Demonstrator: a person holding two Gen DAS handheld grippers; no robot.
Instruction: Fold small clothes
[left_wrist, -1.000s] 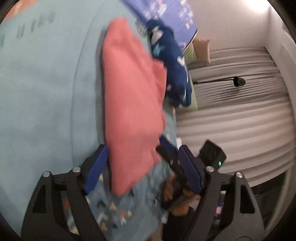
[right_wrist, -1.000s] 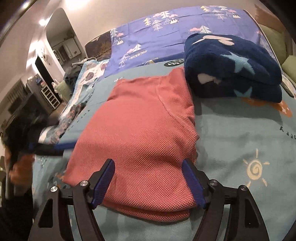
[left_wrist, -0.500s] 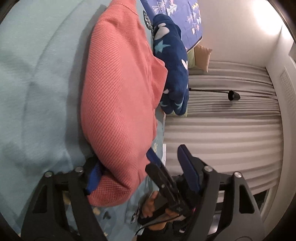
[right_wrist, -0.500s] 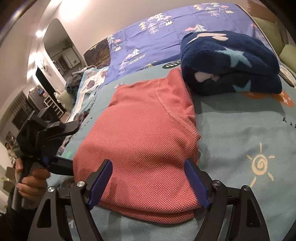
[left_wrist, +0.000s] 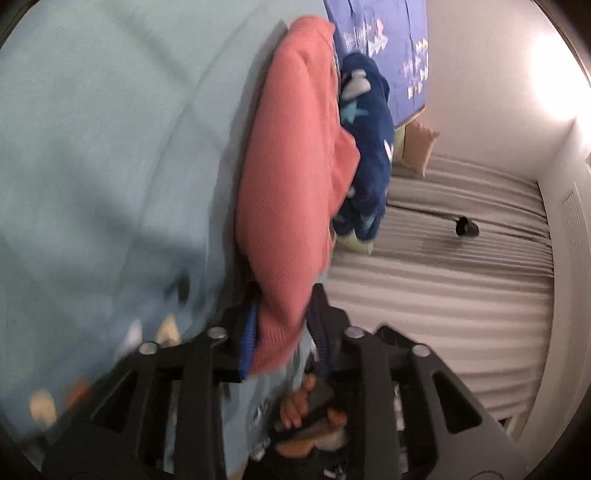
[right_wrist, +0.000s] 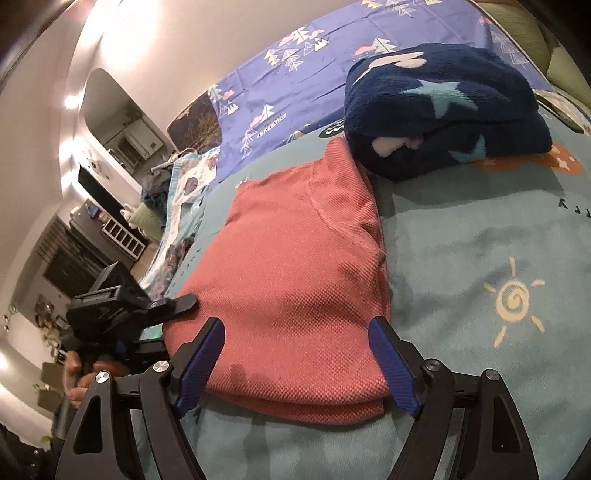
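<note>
A home bedroom: a bed (right_wrist: 480, 240) under a teal blanket printed with a sun, a purple tree-print sheet (right_wrist: 314, 74) toward the wall, cushions (left_wrist: 419, 147), long pleated curtains (left_wrist: 461, 277), and cluttered shelves (right_wrist: 122, 236) by the doorway.

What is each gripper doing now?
Left gripper: jaws closing on the pink shirt.
Right gripper: open, straddling the shirt's edge.
</note>
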